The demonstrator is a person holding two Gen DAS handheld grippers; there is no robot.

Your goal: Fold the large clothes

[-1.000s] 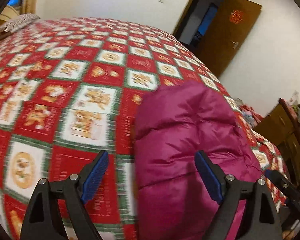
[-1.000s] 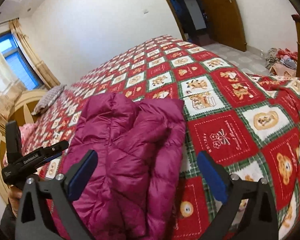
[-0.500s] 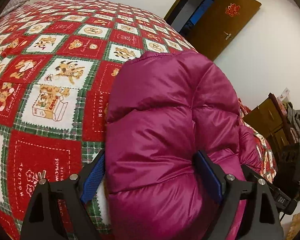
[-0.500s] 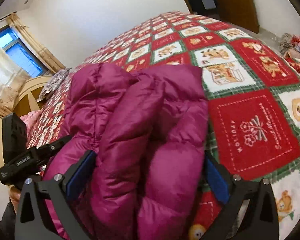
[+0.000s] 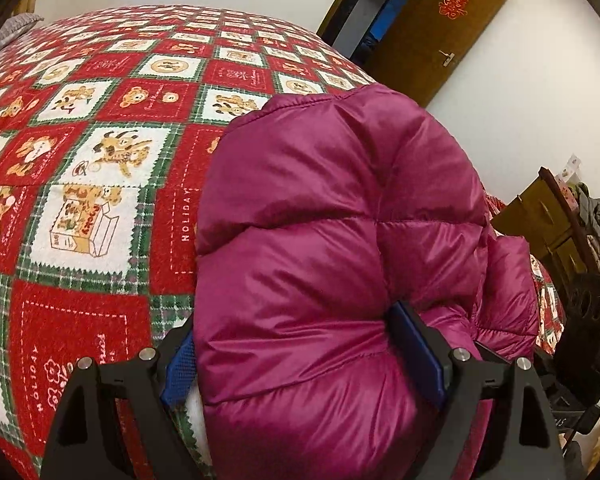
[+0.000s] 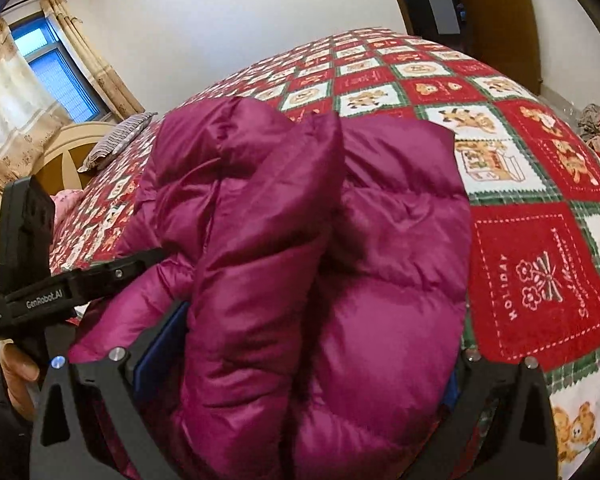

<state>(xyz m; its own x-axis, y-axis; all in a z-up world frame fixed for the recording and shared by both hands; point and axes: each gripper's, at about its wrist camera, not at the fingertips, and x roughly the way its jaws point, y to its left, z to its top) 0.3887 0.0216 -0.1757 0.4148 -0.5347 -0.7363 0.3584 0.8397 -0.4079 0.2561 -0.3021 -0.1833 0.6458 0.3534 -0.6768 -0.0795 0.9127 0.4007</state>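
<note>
You've pushed both grippers onto the jacket (image 5: 340,240) on the bed (image 5: 100,160): left gripper (image 5: 300,364) and right gripper (image 6: 296,364) now straddle it, jaws wide. Neither has pinched yet, so close before lifting the fold.

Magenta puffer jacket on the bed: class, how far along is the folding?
Done: the jacket lies bundled in layers on the quilt. In hand: both tongs, left and right, straddle its near end, wide open. Left: closing on it and making the next fold.

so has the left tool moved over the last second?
Yes. The left tool has advanced onto the magenta puffer jacket: its fingers now straddle the padding, where before the jacket lay ahead and to its right. The bedspread's carton patch has slid back toward the left finger.
</note>
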